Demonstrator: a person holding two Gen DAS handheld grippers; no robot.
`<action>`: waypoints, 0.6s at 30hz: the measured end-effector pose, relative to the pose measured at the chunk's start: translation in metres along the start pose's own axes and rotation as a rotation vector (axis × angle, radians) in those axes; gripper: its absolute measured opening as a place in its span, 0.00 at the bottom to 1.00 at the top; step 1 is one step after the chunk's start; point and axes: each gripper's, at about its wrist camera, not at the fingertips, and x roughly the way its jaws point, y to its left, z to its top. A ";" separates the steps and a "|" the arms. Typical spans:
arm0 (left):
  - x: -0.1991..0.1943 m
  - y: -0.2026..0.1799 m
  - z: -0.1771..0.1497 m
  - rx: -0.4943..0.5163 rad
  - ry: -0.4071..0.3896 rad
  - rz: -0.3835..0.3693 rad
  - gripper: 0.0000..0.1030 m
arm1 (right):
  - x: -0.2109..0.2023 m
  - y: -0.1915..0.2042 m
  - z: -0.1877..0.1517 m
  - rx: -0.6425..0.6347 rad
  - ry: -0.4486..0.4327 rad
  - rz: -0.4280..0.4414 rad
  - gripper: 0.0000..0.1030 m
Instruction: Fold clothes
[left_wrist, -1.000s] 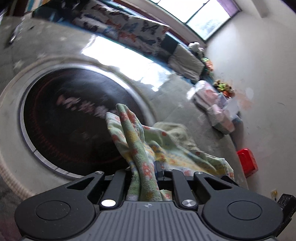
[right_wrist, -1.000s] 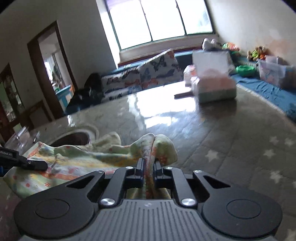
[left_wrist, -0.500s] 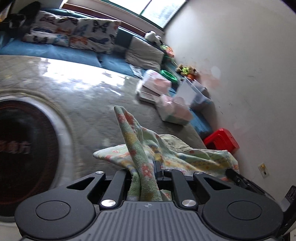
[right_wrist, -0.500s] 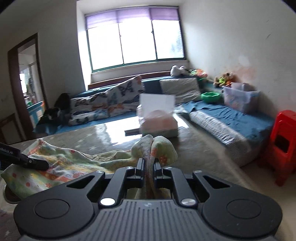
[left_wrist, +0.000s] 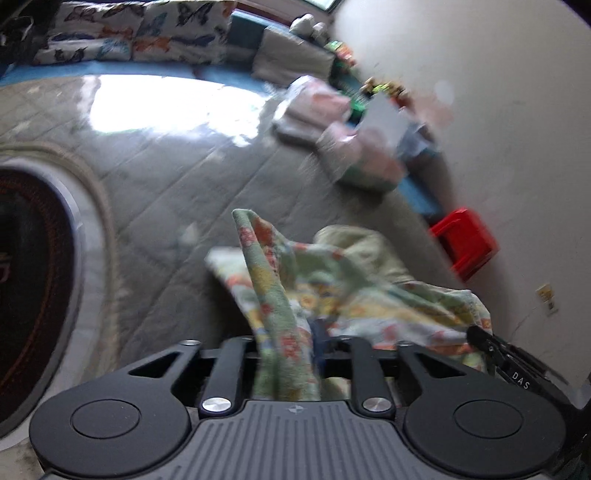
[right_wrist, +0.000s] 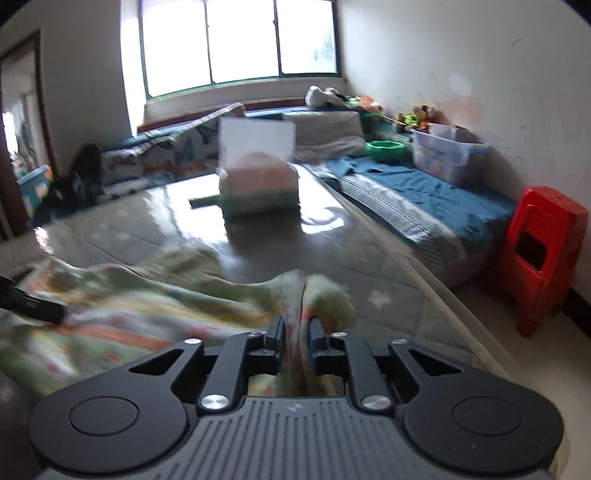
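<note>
1. Surface: grey quilted table cover (right_wrist: 388, 280), glossy with window glare; blue cushioned bench (right_wrist: 424, 192) along the wall.
2. Left view alone shows the dark round inset (left_wrist: 33, 280); right view alone shows the window (right_wrist: 240, 40).
3. Floral garment (left_wrist: 354, 295) is bunched on the cover, spanning both grippers. Left gripper (left_wrist: 286, 343) and right gripper (right_wrist: 294, 328) each pinch a fold, fingers narrow.
</note>
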 end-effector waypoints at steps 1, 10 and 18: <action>-0.001 0.004 0.000 -0.006 -0.002 0.011 0.39 | 0.002 -0.002 -0.001 -0.001 0.004 -0.008 0.16; -0.023 0.004 0.018 0.023 -0.111 0.063 0.52 | -0.001 0.016 0.022 -0.038 -0.024 0.073 0.30; 0.012 -0.029 0.026 0.080 -0.047 -0.055 0.20 | 0.034 0.058 0.031 -0.081 0.025 0.184 0.30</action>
